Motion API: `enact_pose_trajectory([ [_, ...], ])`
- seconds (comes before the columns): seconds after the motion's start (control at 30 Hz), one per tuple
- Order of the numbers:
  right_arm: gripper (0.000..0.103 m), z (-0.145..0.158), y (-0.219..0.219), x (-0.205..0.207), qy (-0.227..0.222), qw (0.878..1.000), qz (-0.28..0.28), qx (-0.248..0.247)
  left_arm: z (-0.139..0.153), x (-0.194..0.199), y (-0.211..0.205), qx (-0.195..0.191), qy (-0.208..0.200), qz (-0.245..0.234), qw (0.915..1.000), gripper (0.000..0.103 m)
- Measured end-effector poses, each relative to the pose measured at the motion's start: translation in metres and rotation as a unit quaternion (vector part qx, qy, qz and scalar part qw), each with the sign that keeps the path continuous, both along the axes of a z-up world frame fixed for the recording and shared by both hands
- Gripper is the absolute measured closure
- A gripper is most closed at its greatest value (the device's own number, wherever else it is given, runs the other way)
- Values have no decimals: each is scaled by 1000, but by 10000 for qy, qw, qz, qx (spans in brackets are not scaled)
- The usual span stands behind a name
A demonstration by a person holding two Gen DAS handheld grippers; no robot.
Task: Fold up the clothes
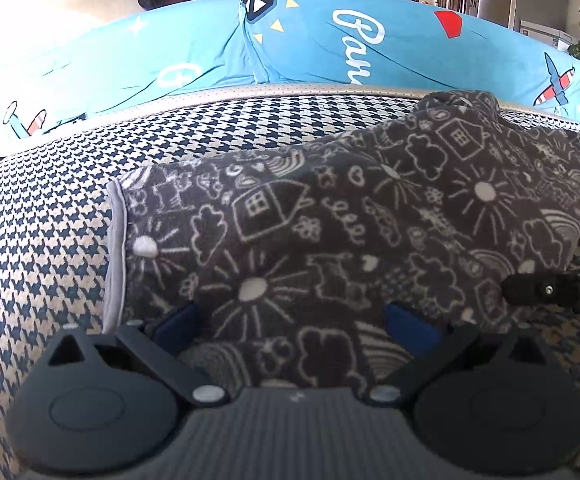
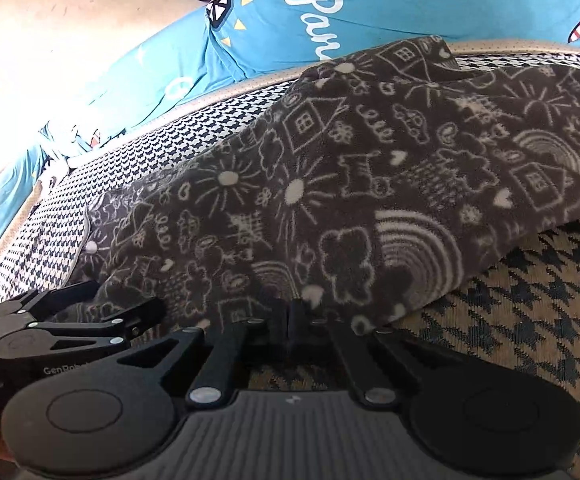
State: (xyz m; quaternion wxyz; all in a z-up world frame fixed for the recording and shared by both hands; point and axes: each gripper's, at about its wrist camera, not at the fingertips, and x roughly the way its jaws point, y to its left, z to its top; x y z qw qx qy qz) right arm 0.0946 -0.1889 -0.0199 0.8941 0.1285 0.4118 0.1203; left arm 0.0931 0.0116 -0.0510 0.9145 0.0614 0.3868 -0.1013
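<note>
Two grippers at the near edge of one dark grey fleece garment printed with white houses, suns, clouds and rainbows [image 1: 329,216], which lies spread on a navy-and-cream houndstooth cushion [image 1: 50,232].

Left wrist view: the left gripper [image 1: 295,322] stands with its blue-padded fingers [image 1: 409,328] spread wide over the garment's near edge, fabric between them, pads not pressing on it. The garment's pale grey hem [image 1: 116,248] runs along its left side. The tip of the right gripper enters at the right edge. A bright blue printed bedsheet [image 1: 194,52] lies beyond the cushion.

Right wrist view: the right gripper [image 2: 295,316] is fully closed at the garment's near edge; fabric appears pinched between the fingertips. The left gripper's black linkage shows at lower left, resting against the fleece.
</note>
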Motion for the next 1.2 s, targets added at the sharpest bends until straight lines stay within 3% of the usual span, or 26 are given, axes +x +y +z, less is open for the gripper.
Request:
enact_pose_trajectory([
  [0.37,103,0,5,-5,-152,9997,-150,-90,3,-8,2,-62,-86,2,9999,0],
  [0.73,103,0,9,-8,-261,9993,-179,-173,15,-44,8,142,-409,-64,9990,0],
  [1.2,103,-2,9,-13,-376,9989,-229,-155,6,-49,19,114,-167,96,9997,0],
])
